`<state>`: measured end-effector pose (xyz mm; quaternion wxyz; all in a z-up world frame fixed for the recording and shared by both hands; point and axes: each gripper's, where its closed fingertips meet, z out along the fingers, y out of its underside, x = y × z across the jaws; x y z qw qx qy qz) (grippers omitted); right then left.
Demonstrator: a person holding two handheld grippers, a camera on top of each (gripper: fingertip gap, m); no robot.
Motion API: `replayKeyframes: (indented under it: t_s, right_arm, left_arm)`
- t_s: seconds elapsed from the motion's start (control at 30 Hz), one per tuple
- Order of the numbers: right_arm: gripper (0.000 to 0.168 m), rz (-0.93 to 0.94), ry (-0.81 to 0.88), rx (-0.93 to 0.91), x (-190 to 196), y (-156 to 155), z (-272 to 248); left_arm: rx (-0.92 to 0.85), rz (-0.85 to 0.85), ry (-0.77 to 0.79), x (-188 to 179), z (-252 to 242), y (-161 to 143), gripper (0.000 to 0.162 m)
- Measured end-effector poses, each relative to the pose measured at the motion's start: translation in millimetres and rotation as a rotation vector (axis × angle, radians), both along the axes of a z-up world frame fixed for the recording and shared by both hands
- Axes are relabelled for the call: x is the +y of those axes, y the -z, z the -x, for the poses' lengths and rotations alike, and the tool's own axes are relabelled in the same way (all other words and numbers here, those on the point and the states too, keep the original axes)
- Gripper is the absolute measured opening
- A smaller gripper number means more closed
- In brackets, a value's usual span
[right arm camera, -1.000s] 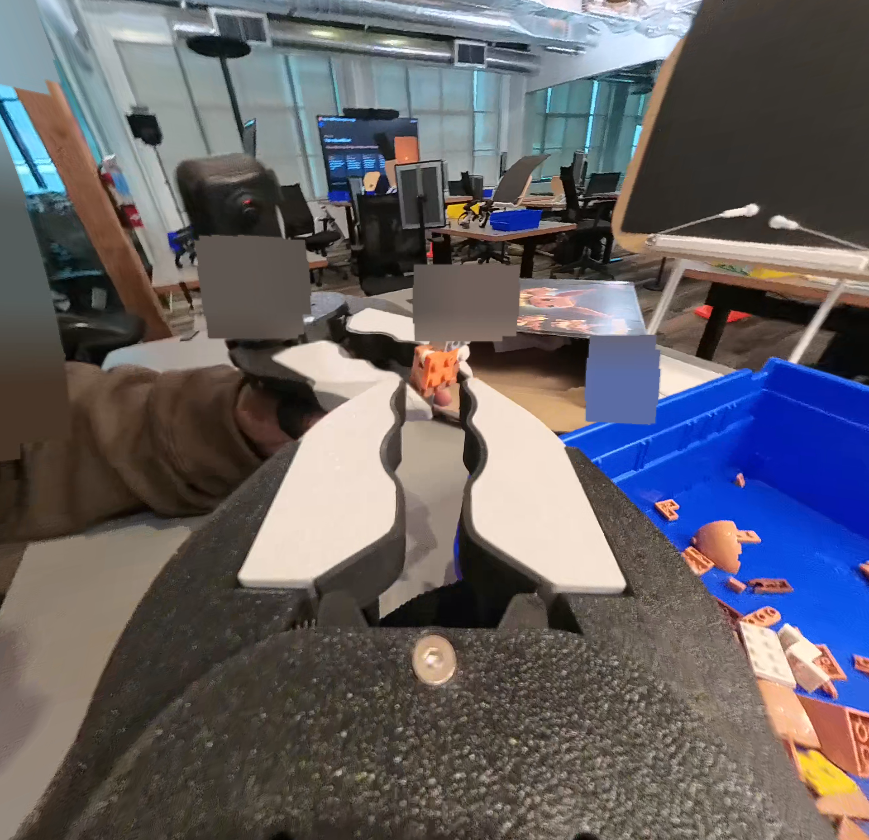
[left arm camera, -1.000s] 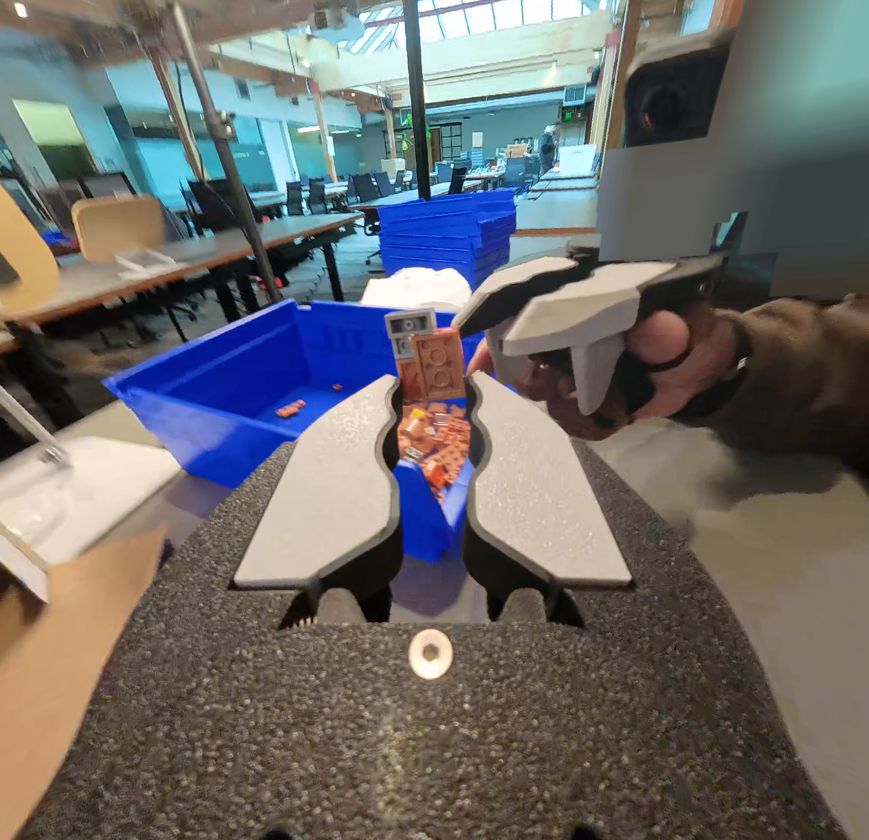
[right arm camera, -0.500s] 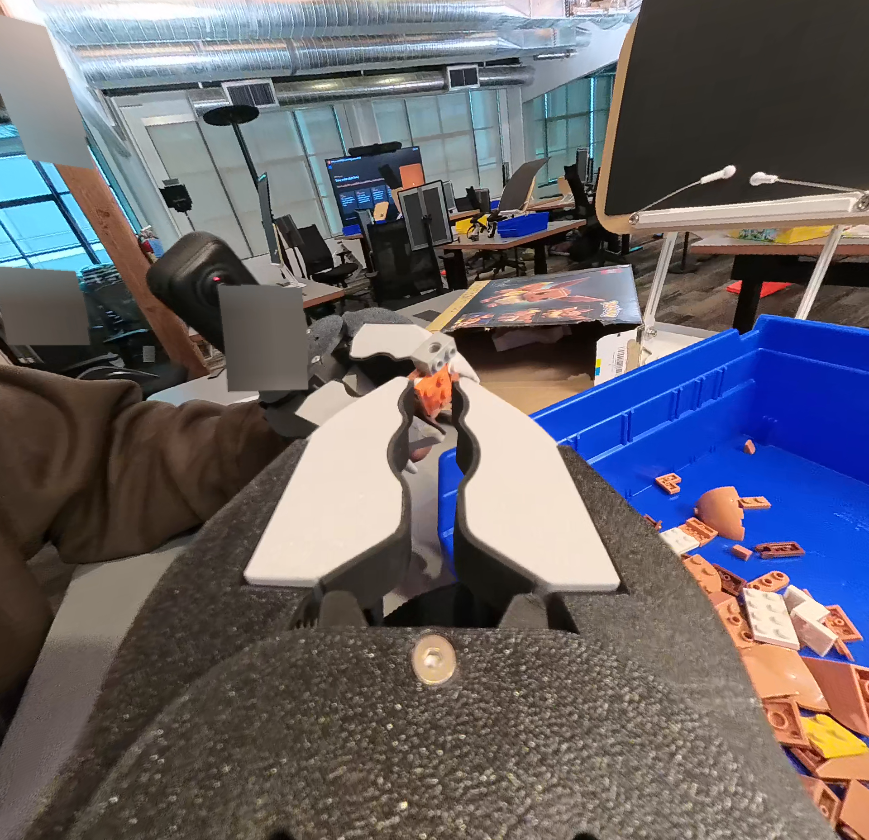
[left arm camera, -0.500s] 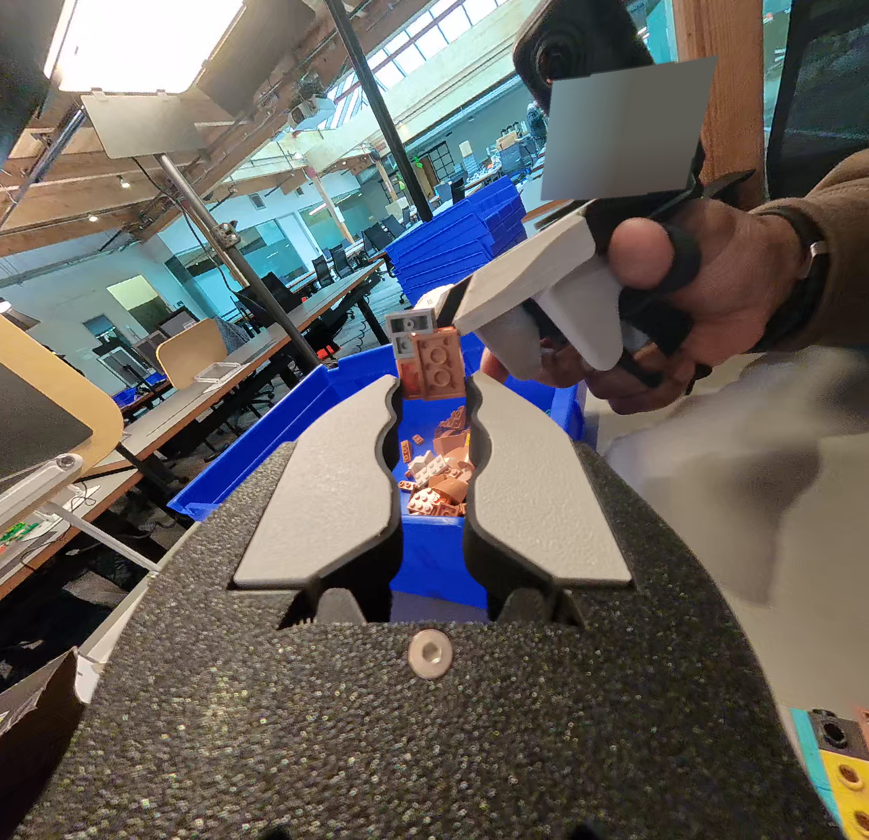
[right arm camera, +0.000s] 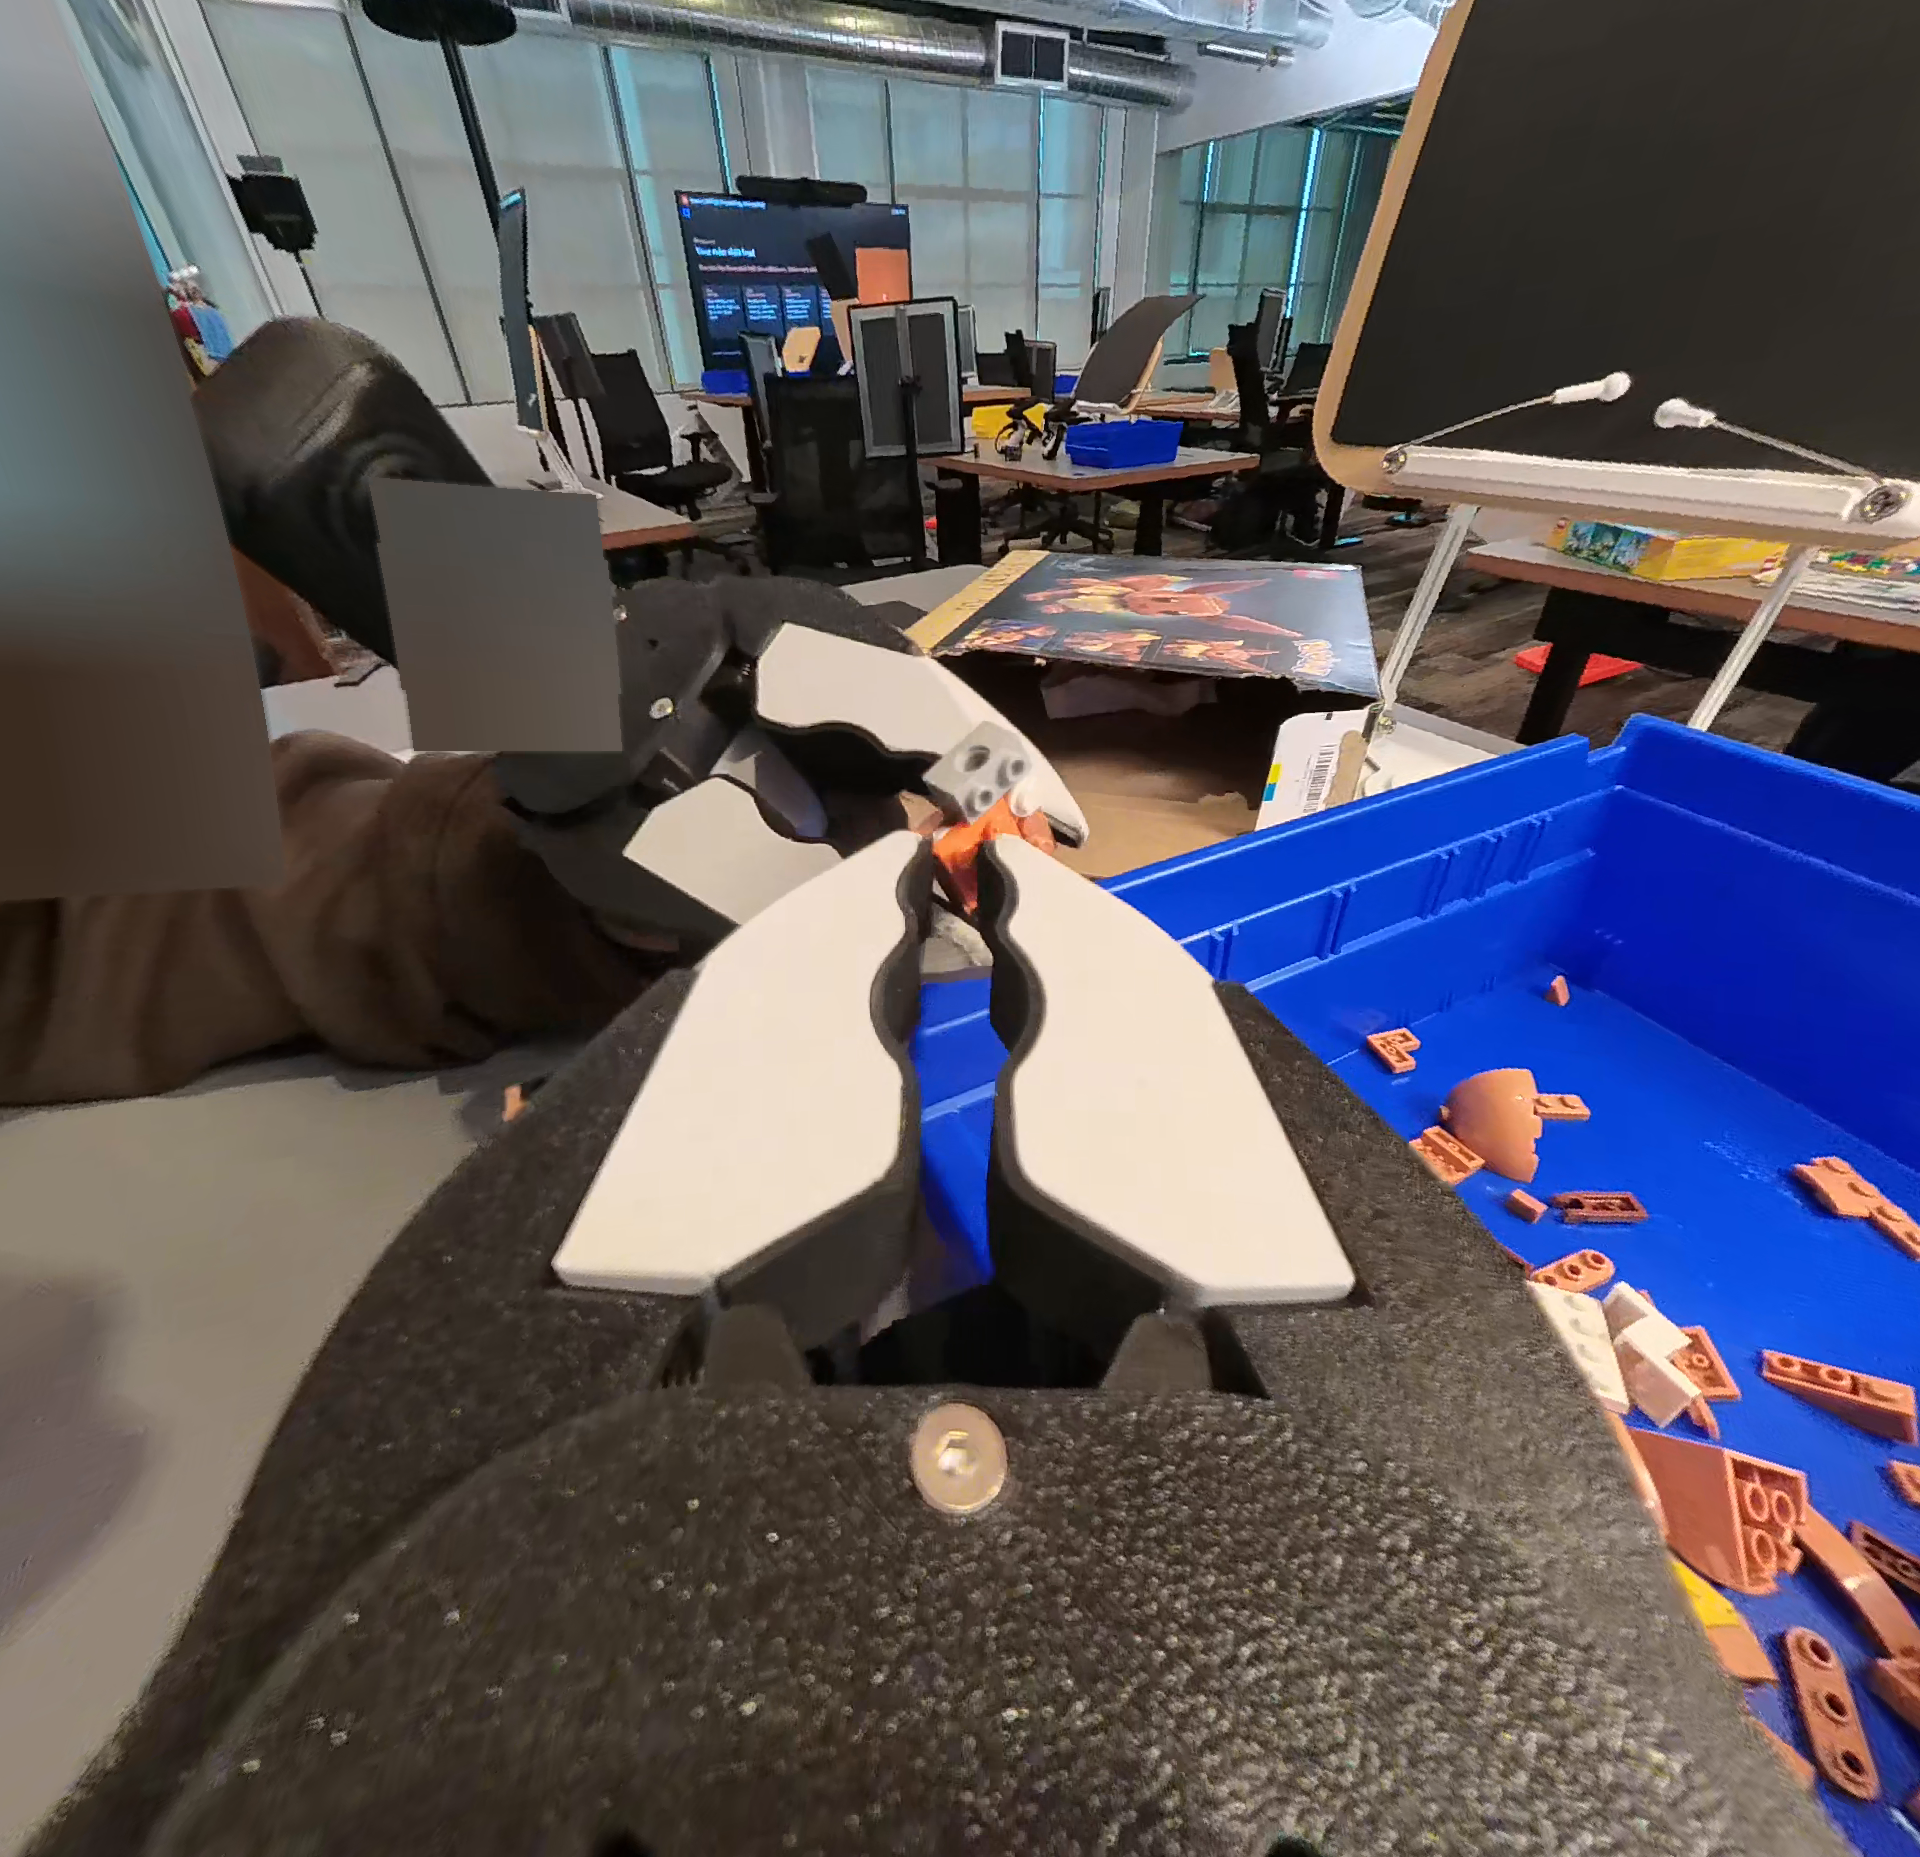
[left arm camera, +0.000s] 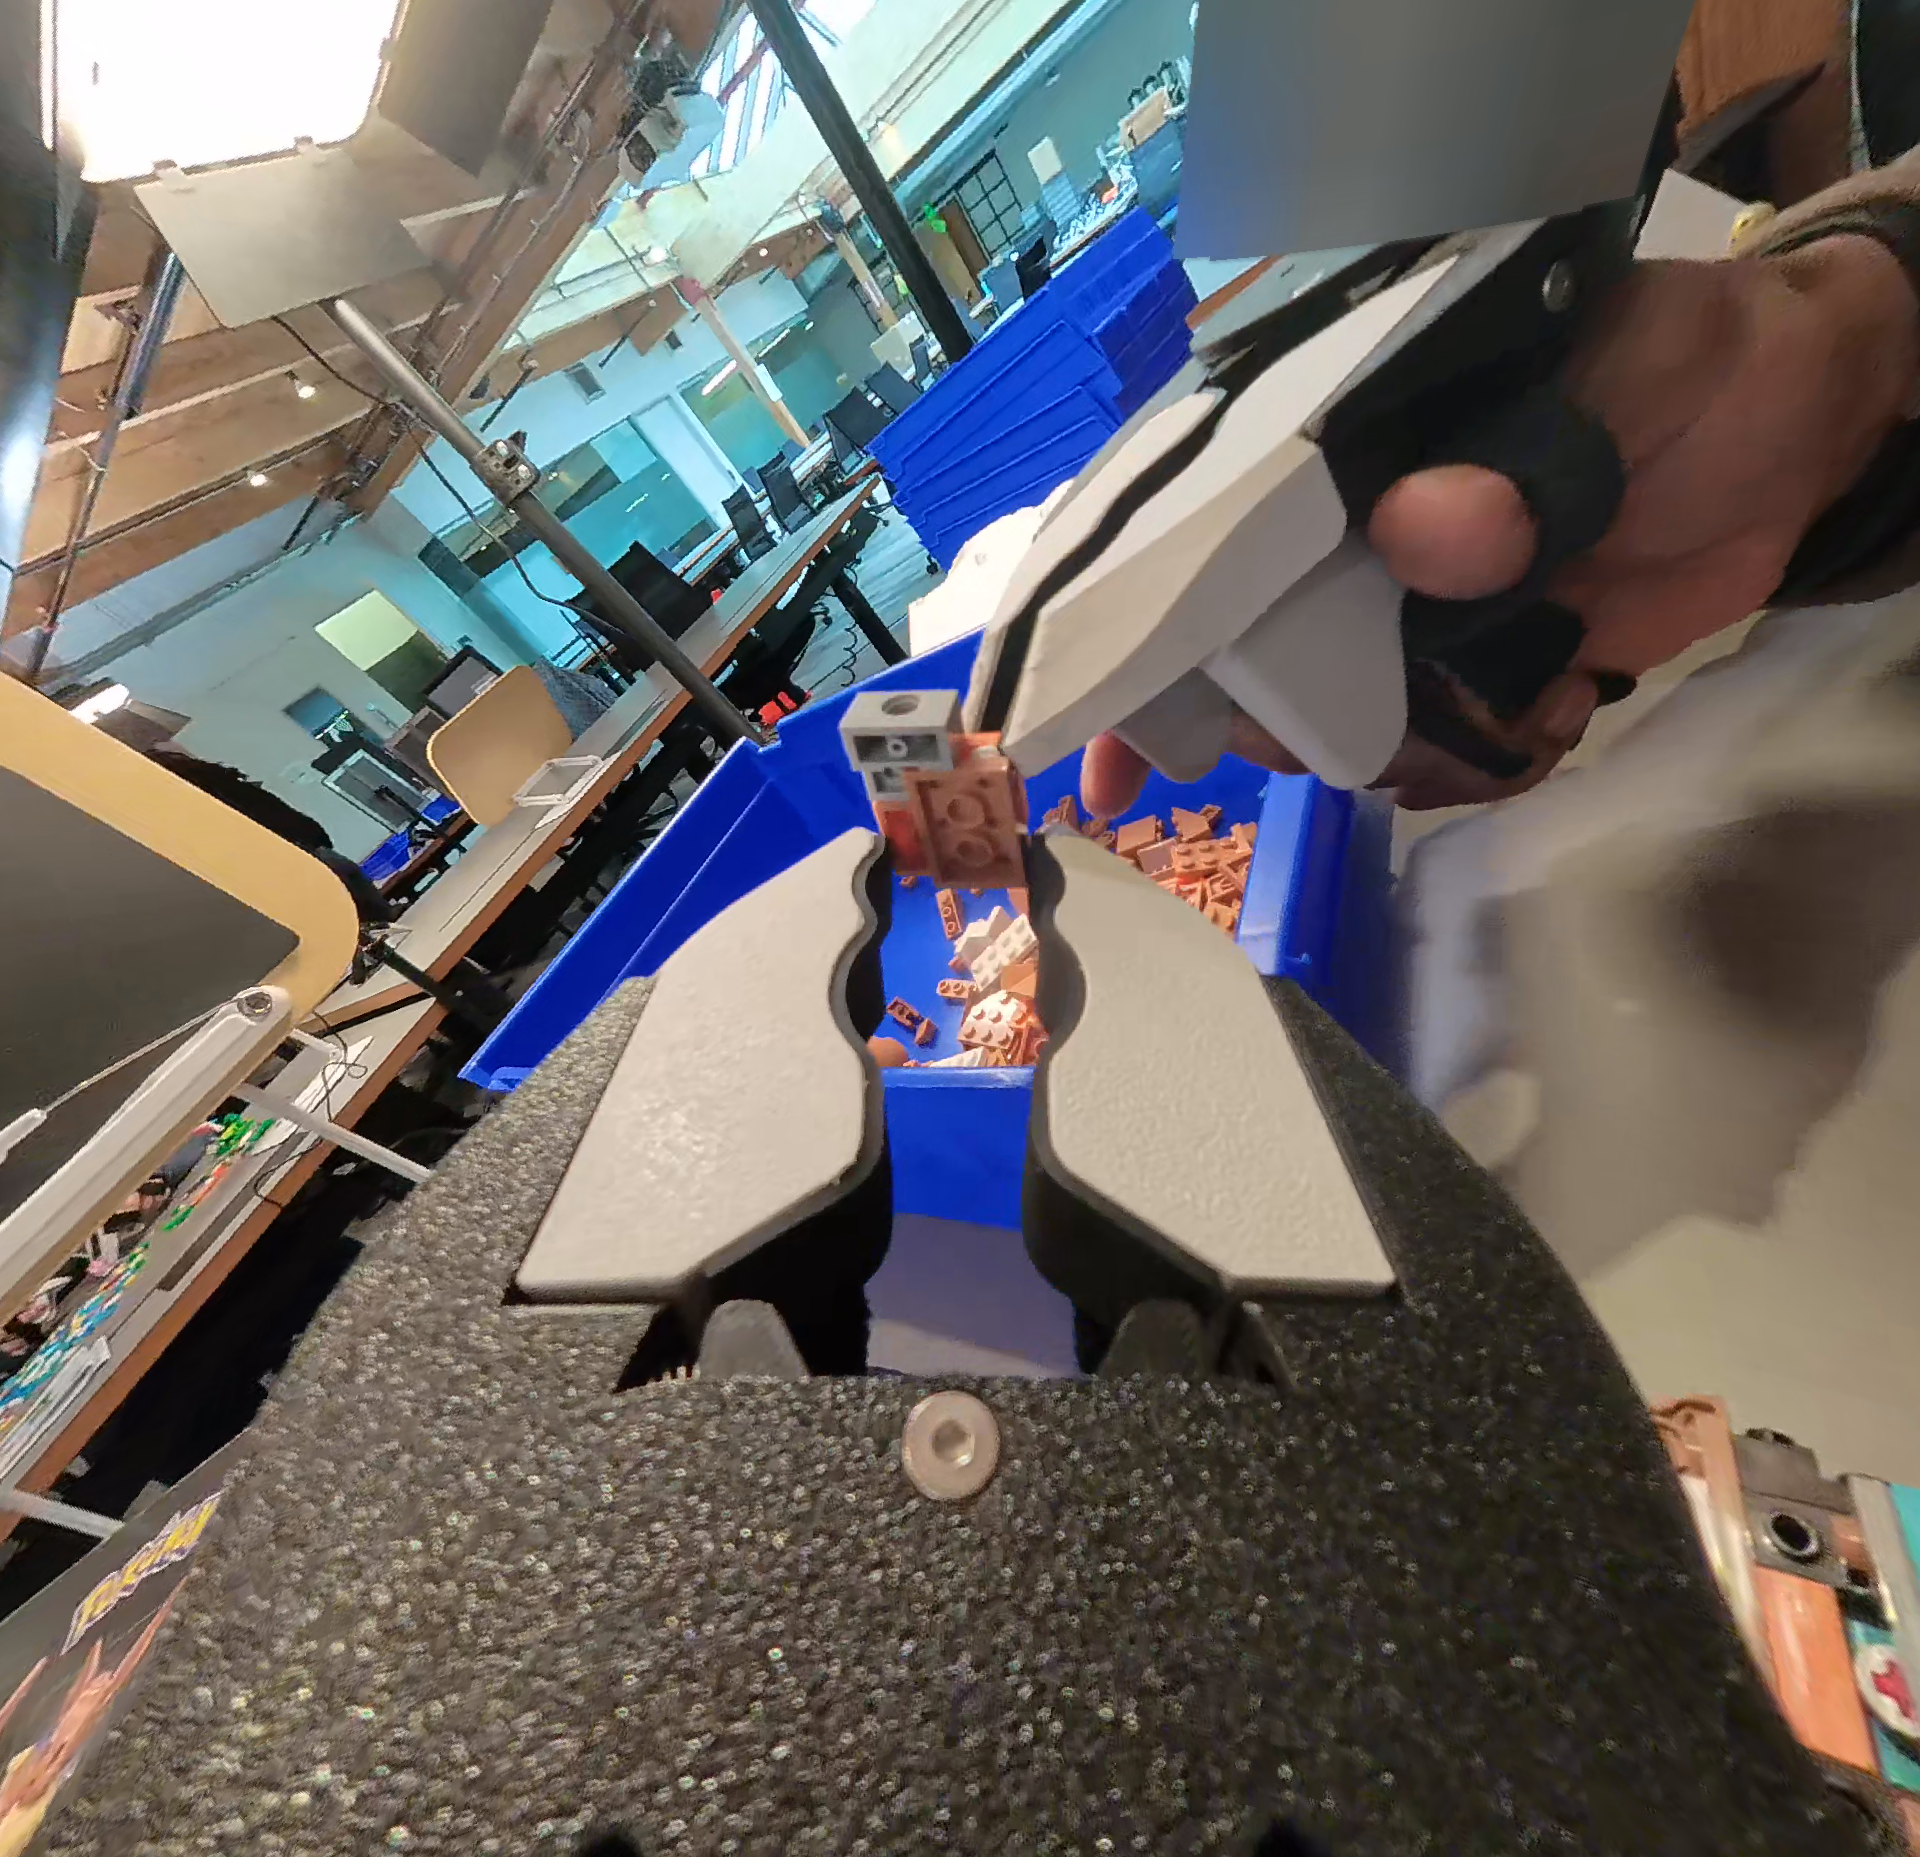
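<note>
A small assembly of bricks (left arm camera: 951, 799) is clamped between the tips of the left gripper (left arm camera: 956, 857), whose fingers are drawn in to a narrow gap; the assembly is made of a reddish-brown brick with 2 studs facing the camera and a small grey brick (left arm camera: 899, 732) seated on its upper end. The right gripper (left arm camera: 1003, 727) is seen reaching in from the upper right, held by a hand (left arm camera: 1621, 519), and its tips are pressed against the upper right corner of the same assembly.

In the right wrist view, the right gripper (right arm camera: 956, 851) is nearly closed, and an orange-brown part (right arm camera: 971, 841) of the assembly is pinched between its tips. The grey brick (right arm camera: 982, 768) is seen just beyond those tips, lying against the upper finger of the left gripper (right arm camera: 1023, 805), which comes in from the left. A brown sleeve (right arm camera: 343, 914) is seen behind that gripper.

A blue bin (left arm camera: 1304, 872) lies directly below and beyond the left gripper's fingers, and a heap of loose reddish-brown and white bricks (left arm camera: 997, 986) is held in it. To the right of the right gripper the same blue bin (right arm camera: 1455, 851) is seen, with loose bricks (right arm camera: 1745, 1495) scattered over its floor. Beyond the right gripper's tips a printed cardboard box (right arm camera: 1153, 618) is seen on the table.
</note>
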<state>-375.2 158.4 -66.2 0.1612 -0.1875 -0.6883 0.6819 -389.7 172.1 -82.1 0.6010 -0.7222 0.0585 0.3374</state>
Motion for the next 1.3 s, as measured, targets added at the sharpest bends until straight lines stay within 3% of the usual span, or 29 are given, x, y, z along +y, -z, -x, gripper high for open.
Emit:
replayKeyframes:
  t_s: [0.2, 0.63, 0.93, 1.07, 1.3]
  right_arm:
    - [0.007, -0.082, 0.018, 0.042, 1.5, 8.8, 4.5]
    - [0.006, -0.215, 0.051, 0.081, 4.1, 23.7, 12.0]
    - [0.002, -0.277, 0.106, 0.119, 11.0, 24.1, 17.9]
    - [0.0, -0.322, 0.156, 0.114, 17.3, 31.2, 25.7]
    - [0.0, -0.256, 0.183, 0.083, 19.9, 24.7, 28.7]
  left_arm:
    - [-0.043, 0.051, 0.033, 0.1, 3.2, 9.3, 0.025]
    - [-0.307, 0.122, 0.195, 0.8, 4.6, 27.8, 0.025]
    - [-0.401, 0.054, 0.232, -0.8, 7.0, 23.2, 0.025]
    - [-0.507, -0.069, 0.301, -4.9, 5.7, 6.5, 0.025]
    - [-0.544, -0.059, 0.242, -0.5, 11.4, 17.1, 0.025]
